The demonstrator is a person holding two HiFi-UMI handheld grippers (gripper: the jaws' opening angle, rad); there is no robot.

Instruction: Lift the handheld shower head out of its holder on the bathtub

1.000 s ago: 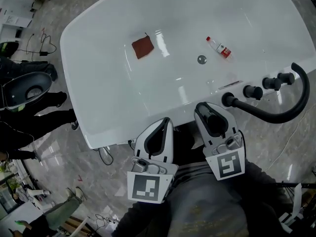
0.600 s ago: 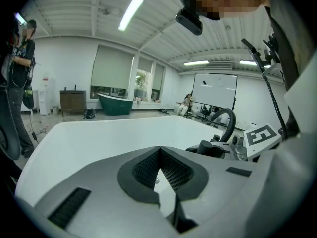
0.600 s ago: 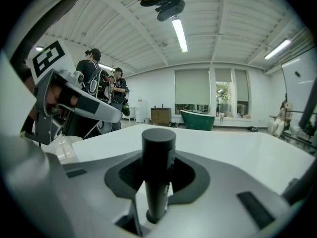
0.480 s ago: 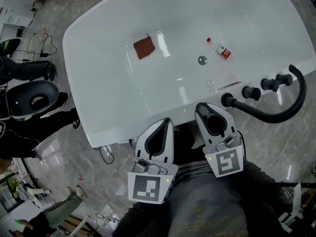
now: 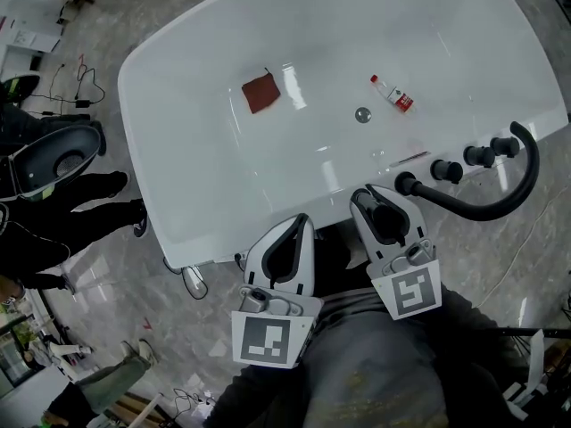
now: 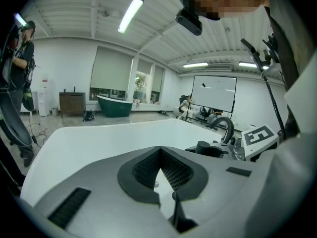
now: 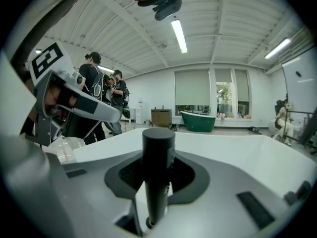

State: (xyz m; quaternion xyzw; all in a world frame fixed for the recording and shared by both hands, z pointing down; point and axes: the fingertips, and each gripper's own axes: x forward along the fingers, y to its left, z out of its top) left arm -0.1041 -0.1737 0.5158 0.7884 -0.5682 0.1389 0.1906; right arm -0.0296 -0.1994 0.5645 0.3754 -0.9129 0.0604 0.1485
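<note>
Found right gripper (image 7: 158, 180) pinching upright black shower head (image 7: 158, 145) in its own view. Traced hose (image 5: 486, 212) beside bathtub (image 5: 196, 150) in head view only. Found left gripper (image 6: 158, 165) pressed together, empty.

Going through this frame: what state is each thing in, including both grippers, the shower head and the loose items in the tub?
right gripper: shut on the shower head
shower head: upright between the right gripper's jaws; cannot tell if it is clear of its holder
left gripper: shut, nothing in it
brown cloth: lying flat on the tub floor
small bottle: lying on its side
bathtub: no water in it
</note>
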